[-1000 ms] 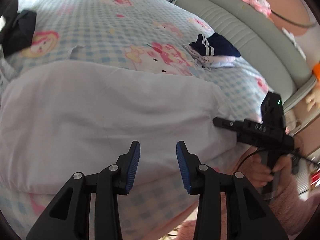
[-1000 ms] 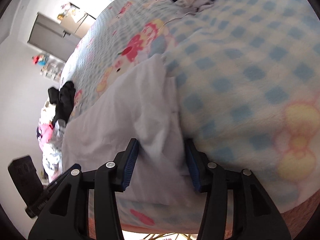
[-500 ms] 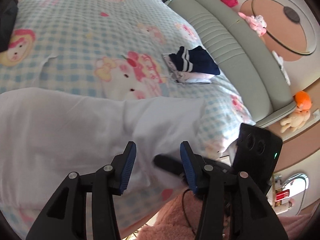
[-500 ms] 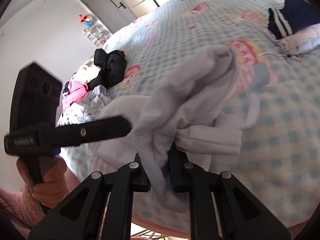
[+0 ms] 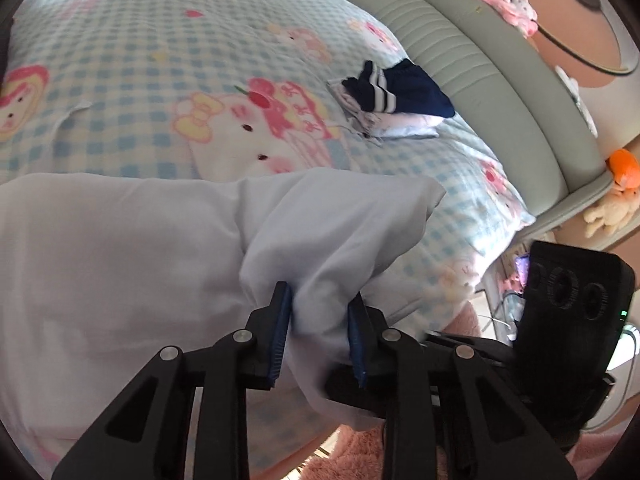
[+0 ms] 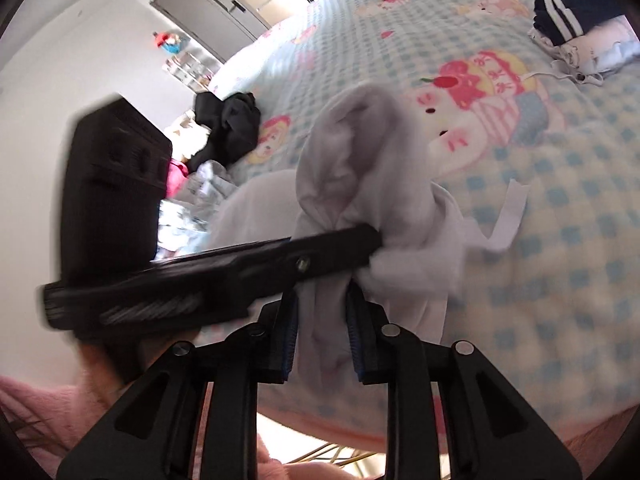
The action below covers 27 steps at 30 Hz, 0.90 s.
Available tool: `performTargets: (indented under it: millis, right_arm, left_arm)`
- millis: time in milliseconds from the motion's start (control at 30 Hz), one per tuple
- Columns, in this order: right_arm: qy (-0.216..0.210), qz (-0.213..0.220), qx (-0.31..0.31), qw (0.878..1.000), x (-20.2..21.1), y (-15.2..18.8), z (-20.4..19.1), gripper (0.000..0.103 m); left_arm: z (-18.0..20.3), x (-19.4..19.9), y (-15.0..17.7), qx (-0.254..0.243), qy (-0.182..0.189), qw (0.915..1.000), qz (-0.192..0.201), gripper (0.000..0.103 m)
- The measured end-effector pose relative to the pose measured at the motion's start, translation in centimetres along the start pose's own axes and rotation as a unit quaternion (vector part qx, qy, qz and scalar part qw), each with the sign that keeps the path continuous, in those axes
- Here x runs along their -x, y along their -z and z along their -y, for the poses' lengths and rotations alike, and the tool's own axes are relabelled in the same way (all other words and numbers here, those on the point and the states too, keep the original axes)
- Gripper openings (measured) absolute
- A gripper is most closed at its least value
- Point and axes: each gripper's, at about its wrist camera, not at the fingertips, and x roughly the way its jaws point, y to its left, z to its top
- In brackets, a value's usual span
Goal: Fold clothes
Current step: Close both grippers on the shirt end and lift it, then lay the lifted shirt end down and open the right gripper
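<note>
Left gripper (image 5: 318,330) pointed steeply downward, jaws closing, with a bunch of white fabric (image 5: 316,240) between its blue pads (image 5: 280,332). Right gripper (image 6: 322,334) pointed down at a similar slant, jaws opening, white fabric hanging between them. The two grippers were close together: the left one's finger crossed just ahead of the right's fingertips, and the right's body sat just to the right of the left's fingers.

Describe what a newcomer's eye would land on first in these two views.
A bunched white garment fills the near edge of the cartoon-print checked bedspread, caught between both the closing left gripper and the opening right gripper. Behind it, a folded navy striped piece tops a small pile beside the grey-green headboard.
</note>
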Motion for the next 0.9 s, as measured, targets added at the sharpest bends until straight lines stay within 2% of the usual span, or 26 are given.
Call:
performTargets:
  millis: [67, 167, 233, 300, 367, 467, 600, 667, 767, 900]
  right_arm:
    - [0.003, 0.010, -0.004, 1.000, 1.2, 0.2, 0.4, 0.028]
    - [0.025, 0.036, -0.069, 0.997, 2.4, 0.3, 3.6, 0.027]
    - [0.053, 0.023, -0.103, 0.993, 1.3, 0.0, 5.5, 0.026]
    - [0.076, 0.006, -0.098, 0.992, -0.4, -0.3, 6.0, 0.025]
    - [0.061, -0.006, -0.089, 0.994, -2.0, -0.8, 5.3, 0.025]
    - [0.038, -0.018, -0.077, 0.996, -4.1, -1.4, 4.2, 0.026]
    - [0.009, -0.018, -0.081, 0.997, -5.3, -1.9, 2.9, 0.024]
    - [-0.006, -0.015, -0.084, 0.996, -5.3, -2.0, 2.7, 0.025]
    - [0.004, -0.013, -0.072, 0.997, -5.0, -2.1, 2.4, 0.025]
    - [-0.019, -0.004, -0.094, 0.995, -4.1, -1.9, 2.9, 0.026]
  left_arm:
    - [-0.9, 0.3, -0.1, 0.010, -0.005, 0.9999, 0.005, 0.028]
    - [-2.6, 0.7, 0.1, 0.035, 0.013, 0.9993, 0.009, 0.028]
    - [-3.4, 1.0, 0.3, 0.049, 0.038, 0.9979, 0.017, 0.028]
    - [-4.1, 1.3, 0.6, 0.064, 0.063, 0.9957, 0.024, 0.030]
    - [-4.6, 2.1, 1.3, 0.076, 0.105, 0.9909, 0.035, 0.054]
    - [-4.1, 3.0, 2.3, 0.058, 0.127, 0.9891, 0.048, 0.061]
    - [-4.3, 3.1, 2.8, 0.058, 0.109, 0.9909, 0.054, 0.070]
    - [-5.1, 3.1, 2.9, 0.071, 0.101, 0.9906, 0.059, 0.068]
    - [-6.1, 3.1, 3.3, 0.087, 0.094, 0.9896, 0.066, 0.064]
    - [-5.8, 2.8, 4.0, 0.068, 0.077, 0.9930, 0.057, 0.065]
